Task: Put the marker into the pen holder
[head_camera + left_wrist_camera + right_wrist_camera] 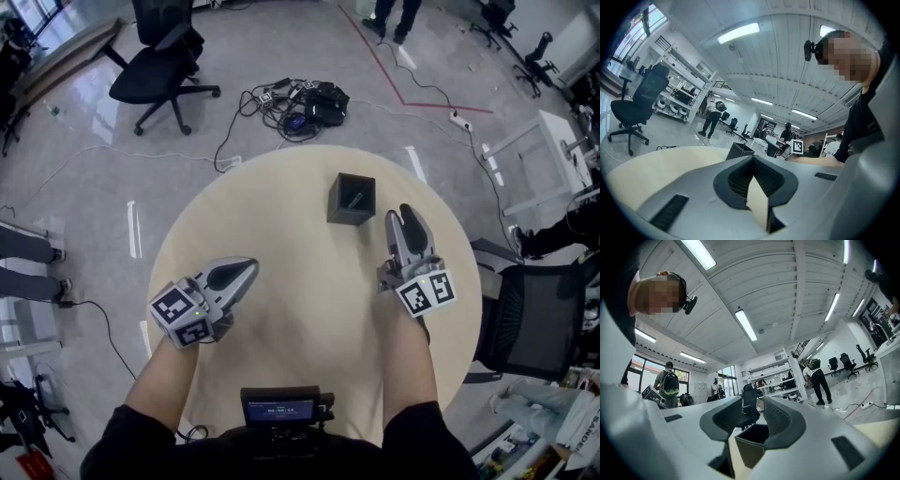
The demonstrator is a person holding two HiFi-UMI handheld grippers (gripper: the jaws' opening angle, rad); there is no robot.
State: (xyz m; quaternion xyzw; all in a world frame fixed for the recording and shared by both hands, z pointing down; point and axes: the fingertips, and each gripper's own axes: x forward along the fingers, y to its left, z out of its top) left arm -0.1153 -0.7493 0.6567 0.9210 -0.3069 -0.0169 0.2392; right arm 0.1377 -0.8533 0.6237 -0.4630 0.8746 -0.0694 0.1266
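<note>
Over the round beige office table (309, 319), left gripper (249, 269) jaws meet; right gripper (403, 215) jaws gape empty.

Left gripper (248, 270) and right gripper (404, 215): light-grey moulded shells tapering to rounded tips; black ribbed pads (776, 416) line the jaws; each carries a white cube (181, 315) printed with black square markers; black sleeves (127, 450); black chest unit (281, 409) with small lit screen.

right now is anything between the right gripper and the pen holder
Nothing visible does. The right gripper points its open, empty jaws at the pen holder, only bare table between them. The marker seems to sit inside already.
</note>
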